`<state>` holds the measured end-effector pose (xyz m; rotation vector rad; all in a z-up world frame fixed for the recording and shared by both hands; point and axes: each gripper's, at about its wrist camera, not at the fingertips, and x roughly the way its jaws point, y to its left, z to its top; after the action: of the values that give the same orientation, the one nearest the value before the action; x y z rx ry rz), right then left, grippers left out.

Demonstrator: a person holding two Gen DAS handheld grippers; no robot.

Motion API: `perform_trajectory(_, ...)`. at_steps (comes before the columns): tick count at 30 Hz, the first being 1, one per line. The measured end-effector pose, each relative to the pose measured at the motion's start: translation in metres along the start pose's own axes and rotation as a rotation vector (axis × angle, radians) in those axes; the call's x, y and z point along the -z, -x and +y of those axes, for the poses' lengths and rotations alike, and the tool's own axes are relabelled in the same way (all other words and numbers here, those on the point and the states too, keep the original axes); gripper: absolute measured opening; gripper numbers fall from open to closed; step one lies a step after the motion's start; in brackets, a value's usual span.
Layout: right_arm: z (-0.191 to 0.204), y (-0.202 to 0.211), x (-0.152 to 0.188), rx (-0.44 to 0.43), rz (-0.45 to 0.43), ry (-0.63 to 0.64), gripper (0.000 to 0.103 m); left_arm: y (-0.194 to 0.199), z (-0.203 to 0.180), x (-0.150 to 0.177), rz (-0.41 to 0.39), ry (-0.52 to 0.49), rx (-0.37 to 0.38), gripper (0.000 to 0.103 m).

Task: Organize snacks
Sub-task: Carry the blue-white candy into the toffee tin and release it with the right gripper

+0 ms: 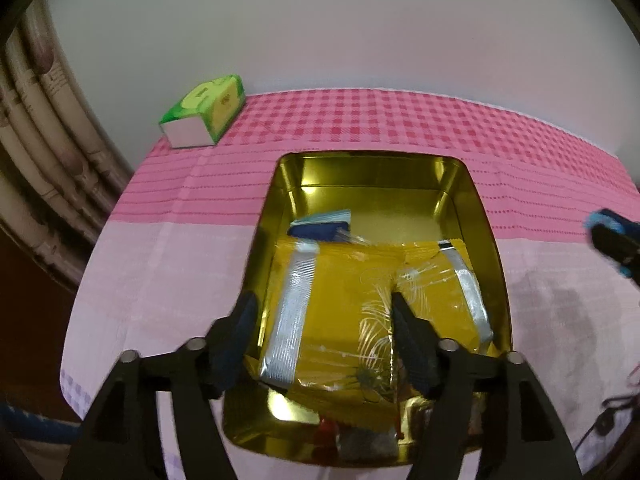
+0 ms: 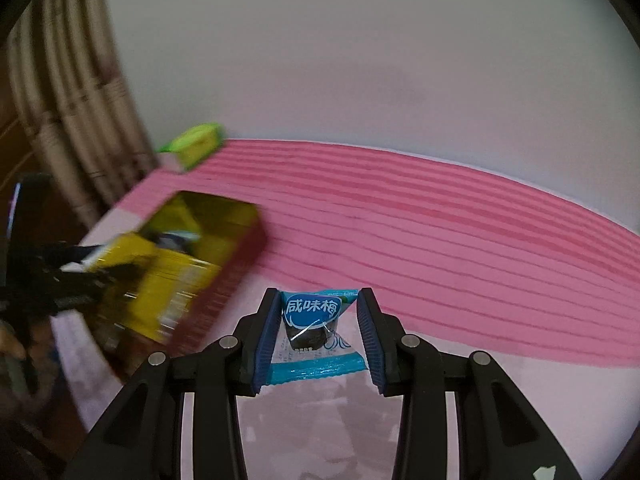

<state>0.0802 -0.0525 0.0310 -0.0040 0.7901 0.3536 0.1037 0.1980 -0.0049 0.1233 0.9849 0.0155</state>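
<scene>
The right gripper (image 2: 318, 328) clamped a blue candy packet (image 2: 316, 330) above the pink tablecloth (image 2: 440, 240), the gold tin (image 1: 490, 248) at ten o'clock beneath the spread left gripper (image 1: 322, 316), a green tissue box (image 1: 206, 110) beyond.

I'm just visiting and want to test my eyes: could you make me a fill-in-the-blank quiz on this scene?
1. The right gripper holds a small ____ candy packet.
2. The gold tin sits on a ____ checked tablecloth.
3. The left gripper has its jaws ____ over the yellow packet.
4. The tissue box is mostly ____.

Missing words: blue, pink, open, green
</scene>
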Motion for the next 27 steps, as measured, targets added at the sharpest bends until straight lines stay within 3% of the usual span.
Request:
perform_trajectory(6,0.065,-0.04,-0.024,-0.096,0.03,0.062,0.036,0.028,0.02,0.007,-0.047,0.028,-0.017,0.086)
perform_trajectory(13,0.103,-0.085,-0.027,-0.103,0.09,0.092,0.036,0.045,0.041,0.021,-0.053,0.056,-0.053,0.089)
perform_trajectory(20,0.117,-0.099,-0.022,-0.078,0.114,0.103,0.039,0.049,0.046,0.034,-0.036,0.068,-0.074,0.089)
perform_trajectory(21,0.118,-0.097,-0.021,-0.078,0.113,0.107,0.044,0.049,0.045,0.036,-0.034,0.069,-0.079,0.089)
perform_trajectory(22,0.121,-0.095,-0.02,-0.069,0.111,0.115,0.058,0.05,0.044,0.037,-0.036,0.069,-0.082,0.089)
perform_trajectory(24,0.125,-0.09,-0.018,-0.046,0.097,0.127,0.075,0.051,0.043,0.038,-0.034,0.069,-0.084,0.089)
perform_trajectory(27,0.129,-0.073,-0.011,-0.026,0.082,0.129,0.082,0.051,0.041,0.04,-0.029,0.082,-0.078,0.089)
